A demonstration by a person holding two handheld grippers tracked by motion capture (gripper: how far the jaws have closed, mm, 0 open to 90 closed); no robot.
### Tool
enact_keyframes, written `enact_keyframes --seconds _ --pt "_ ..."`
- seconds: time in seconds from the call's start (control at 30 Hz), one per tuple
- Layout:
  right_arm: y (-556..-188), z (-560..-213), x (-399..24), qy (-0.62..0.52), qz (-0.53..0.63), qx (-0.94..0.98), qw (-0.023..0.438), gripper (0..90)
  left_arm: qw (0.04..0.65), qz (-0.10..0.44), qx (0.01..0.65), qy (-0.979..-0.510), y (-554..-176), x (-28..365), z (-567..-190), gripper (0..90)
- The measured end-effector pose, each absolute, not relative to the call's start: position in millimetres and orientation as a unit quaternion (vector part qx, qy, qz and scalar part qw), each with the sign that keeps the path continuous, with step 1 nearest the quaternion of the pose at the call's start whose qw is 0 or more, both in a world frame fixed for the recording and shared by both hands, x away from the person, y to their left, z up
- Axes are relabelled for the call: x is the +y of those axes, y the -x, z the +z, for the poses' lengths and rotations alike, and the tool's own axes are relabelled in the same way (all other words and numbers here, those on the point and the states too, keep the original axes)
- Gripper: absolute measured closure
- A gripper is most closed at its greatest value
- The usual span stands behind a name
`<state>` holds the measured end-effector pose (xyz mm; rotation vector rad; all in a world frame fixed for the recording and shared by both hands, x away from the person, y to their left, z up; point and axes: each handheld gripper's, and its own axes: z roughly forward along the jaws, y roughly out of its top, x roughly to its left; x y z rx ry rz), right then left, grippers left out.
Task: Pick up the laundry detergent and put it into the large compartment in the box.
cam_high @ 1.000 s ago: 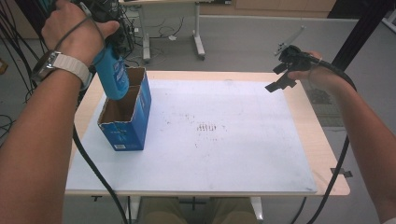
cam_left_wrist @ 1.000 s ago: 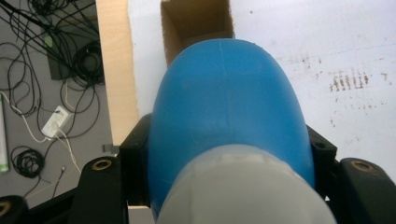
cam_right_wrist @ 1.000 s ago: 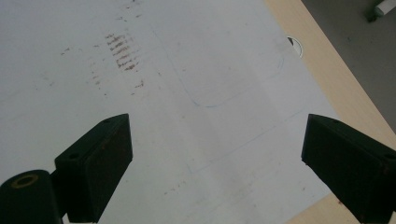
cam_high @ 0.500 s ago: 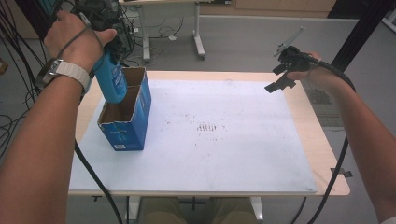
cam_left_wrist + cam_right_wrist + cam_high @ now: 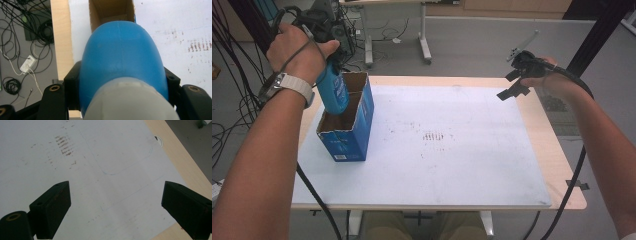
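Blocking most of the left gripper view, the smooth blue bottle (image 5: pixel 120 62) with its pale grey cap end hides much of the open cardboard box (image 5: pixel 111 11) just beyond the jaws. Left gripper (image 5: pixel 329 62) is clamped on that bottle, its lower end dipping into the box's far compartment. Right gripper (image 5: pixel 115 207) gapes wide, holding nothing, above the scuffed white mat (image 5: pixel 105 152).

A white mat (image 5: pixel 452 165) covered most of the pale wooden tabletop (image 5: pixel 557 165), marked near its middle with brown smudges (image 5: pixel 432 136); black cables (image 5: pixel 22 35) lay tangled on the grey floor (image 5: pixel 472 45); another desk's white legs (image 5: pixel 424 42) stood beyond.
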<state>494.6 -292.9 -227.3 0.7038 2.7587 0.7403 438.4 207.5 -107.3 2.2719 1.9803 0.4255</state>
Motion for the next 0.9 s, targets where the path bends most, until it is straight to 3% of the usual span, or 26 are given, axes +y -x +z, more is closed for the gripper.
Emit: enact_keyframes --seconds 0.9 --pt "-493.9 -230.5 -294.6 -0.24 0.249 0.933 0.096 8.4 0.052 0.134 0.65 -0.746 -443.3 209.2 -131.2 38.0"
